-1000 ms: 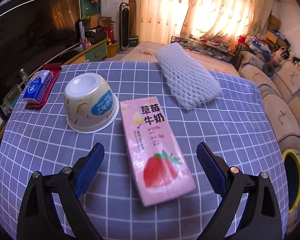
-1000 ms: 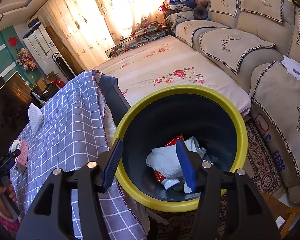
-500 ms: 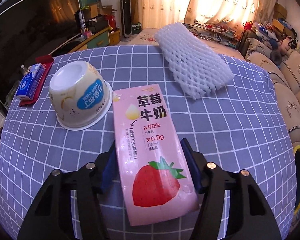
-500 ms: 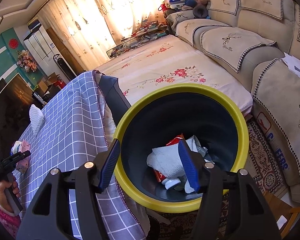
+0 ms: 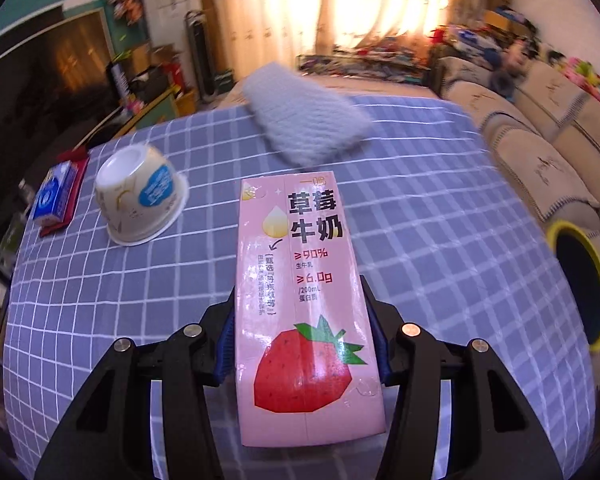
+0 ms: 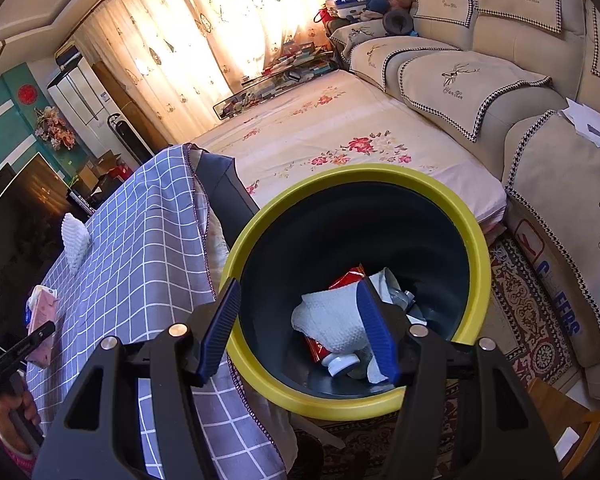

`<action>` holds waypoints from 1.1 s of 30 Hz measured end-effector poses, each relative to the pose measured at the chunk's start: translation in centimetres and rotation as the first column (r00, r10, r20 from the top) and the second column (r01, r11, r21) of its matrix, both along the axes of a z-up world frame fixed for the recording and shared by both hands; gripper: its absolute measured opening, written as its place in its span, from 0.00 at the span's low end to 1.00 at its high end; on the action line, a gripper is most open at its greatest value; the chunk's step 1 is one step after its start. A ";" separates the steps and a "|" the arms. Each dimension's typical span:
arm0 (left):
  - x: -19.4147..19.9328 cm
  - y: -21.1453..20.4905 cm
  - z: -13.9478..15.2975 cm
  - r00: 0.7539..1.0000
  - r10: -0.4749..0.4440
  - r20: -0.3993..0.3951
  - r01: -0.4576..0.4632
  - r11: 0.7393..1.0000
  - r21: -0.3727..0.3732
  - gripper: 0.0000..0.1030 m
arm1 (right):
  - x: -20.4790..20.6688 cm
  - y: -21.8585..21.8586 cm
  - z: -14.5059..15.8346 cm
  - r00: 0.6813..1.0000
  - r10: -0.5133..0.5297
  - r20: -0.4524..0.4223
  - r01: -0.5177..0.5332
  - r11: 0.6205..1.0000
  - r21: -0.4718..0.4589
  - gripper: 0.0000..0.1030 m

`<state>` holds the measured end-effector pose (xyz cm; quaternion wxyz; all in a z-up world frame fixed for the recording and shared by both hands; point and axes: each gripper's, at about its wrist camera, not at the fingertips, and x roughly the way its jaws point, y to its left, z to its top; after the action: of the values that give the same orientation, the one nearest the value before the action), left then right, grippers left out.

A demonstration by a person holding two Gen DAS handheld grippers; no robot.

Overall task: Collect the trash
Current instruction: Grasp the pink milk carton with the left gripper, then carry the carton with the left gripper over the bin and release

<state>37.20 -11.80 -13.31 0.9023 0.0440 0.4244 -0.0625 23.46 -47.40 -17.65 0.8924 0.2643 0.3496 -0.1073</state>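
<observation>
My left tongs point(image 5: 302, 344) have just been closing, and they now clamp the pink strawberry milk carton point(image 5: 300, 292) by its 2 long sides, the blue pads point(image 5: 225, 340) pressed against its lower half. The carton sticks forward out of the grip over the checked surface point(image 5: 440, 240), its printed face up and its far end pointing toward the white foam net sleeve point(image 5: 304, 120), which lies near the far edge. To the left of the carton an upturned cream cup point(image 5: 140, 196) with a blue label sits on the cloth, apart from the carton. Further left a small blue-and-white box point(image 5: 54, 196) rests on a red mat point(image 5: 74, 196) at the edge of the surface. Off the right side of the surface I see the yellow-rimmed bin point(image 5: 592, 292), well apart from the carton.

My right tongs point(image 6: 300, 332) hang half-open above that bin point(image 6: 476, 240), with nothing between the blue pads. Inside the dark bin lie a crumpled white paper towel point(image 6: 332, 324), a red wrapper point(image 6: 348, 278), some silvery packaging point(image 6: 396, 292) and a small white cap-like piece point(image 6: 342, 362). From this side the carton point(image 6: 42, 320) shows at the far left, held by my left tongs, whose tips are hard to make out, with my hand point(image 6: 18, 412) on the handle below it.
</observation>
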 end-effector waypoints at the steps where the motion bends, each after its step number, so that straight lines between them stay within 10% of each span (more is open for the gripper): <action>1: -0.4 -0.5 0.5 1.000 -0.017 0.004 0.017 1.000 -0.004 0.50 | -0.1 -0.1 0.0 1.000 0.000 0.002 0.000 1.000 0.002 0.56; 8: -4.2 -7.1 3.6 0.976 -0.214 0.044 0.216 0.975 -0.044 0.50 | -1.8 -1.0 0.3 0.999 -0.023 0.031 0.023 1.000 0.015 0.56; 19: -6.5 -24.0 4.0 0.845 -0.534 0.017 0.533 0.841 -0.092 0.51 | -8.0 -4.2 2.9 0.988 -0.130 0.079 0.134 0.990 -0.039 0.58; 33: -3.7 -35.3 -2.3 0.790 -0.604 -0.107 0.591 0.796 -0.132 0.50 | -11.6 -7.1 2.4 0.975 -0.216 0.049 0.218 0.976 -0.028 0.58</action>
<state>33.45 -47.13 -15.60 0.8042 0.1301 0.4491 -0.3669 11.83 -54.54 -15.23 0.8873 0.2883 0.2966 -0.2038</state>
